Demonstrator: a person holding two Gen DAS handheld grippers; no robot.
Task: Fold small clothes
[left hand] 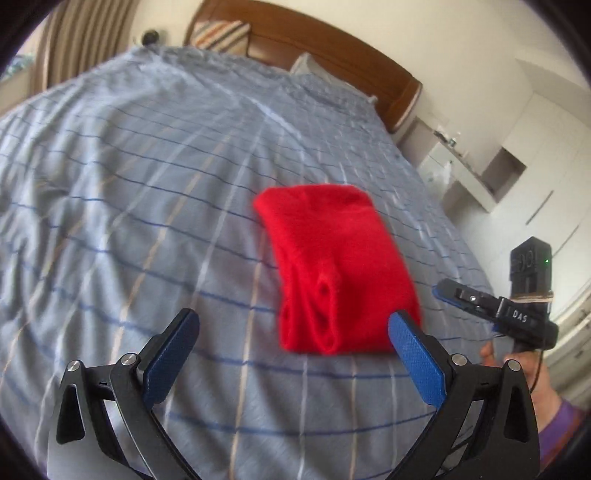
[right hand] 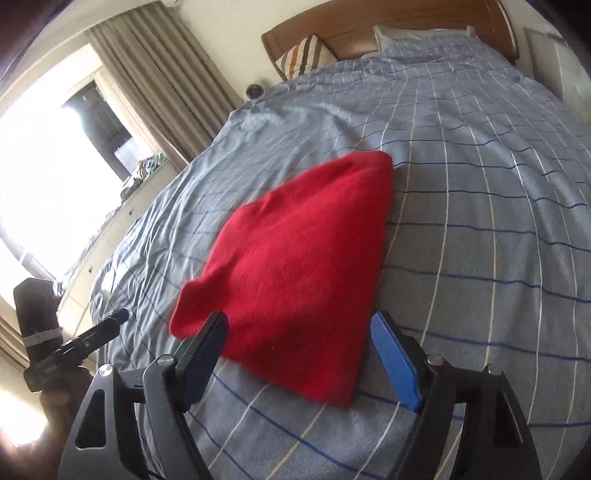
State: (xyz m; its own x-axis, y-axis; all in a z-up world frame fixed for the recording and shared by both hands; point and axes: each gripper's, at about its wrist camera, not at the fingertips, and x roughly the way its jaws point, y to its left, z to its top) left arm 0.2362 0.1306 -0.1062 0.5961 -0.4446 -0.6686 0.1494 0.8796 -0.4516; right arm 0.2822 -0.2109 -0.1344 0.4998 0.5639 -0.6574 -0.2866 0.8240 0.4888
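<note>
A red knitted garment (left hand: 334,273) lies folded into a compact bundle on the blue checked bedcover (left hand: 147,192); its layered open end faces me in the left wrist view. It also shows in the right wrist view (right hand: 295,266) as a flat red slab. My left gripper (left hand: 293,325) is open and empty, just short of the garment's near edge, its right finger at the garment's near corner. My right gripper (right hand: 299,328) is open and empty, its fingers on either side of the garment's near edge. The right gripper also shows from the side in the left wrist view (left hand: 443,290).
A wooden headboard (left hand: 332,48) with a striped cushion (left hand: 221,35) and a pillow (right hand: 417,37) stands at the far end. White cabinets (left hand: 491,177) stand to the right of the bed, and a curtain (right hand: 155,74) and bright window (right hand: 44,177) to the left.
</note>
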